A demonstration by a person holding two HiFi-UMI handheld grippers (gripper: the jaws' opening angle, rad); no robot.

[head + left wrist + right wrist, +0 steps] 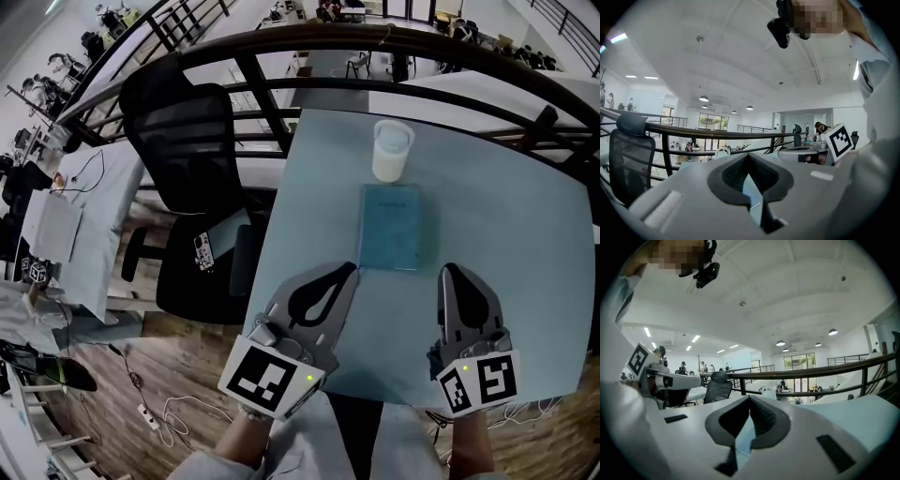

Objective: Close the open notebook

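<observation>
The light-blue notebook (pixel 390 228) lies closed and flat on the pale blue table (pixel 506 244), just beyond both grippers. My left gripper (pixel 352 270) is held above the table's near side, its tip close to the notebook's near left corner in the head view. It is shut with nothing in it. My right gripper (pixel 450 270) hovers to the right of the notebook's near edge, also shut and empty. In the left gripper view the jaws (pixel 748 155) meet at the tip and point out level over the table. The right gripper view shows its jaws (pixel 750 398) closed the same way.
A white cup (pixel 392 150) stands on the table just behind the notebook. A black office chair (pixel 187 141) sits to the left of the table. A dark curved railing (pixel 375 42) runs behind the table's far edge. Cables lie on the wooden floor (pixel 159 412).
</observation>
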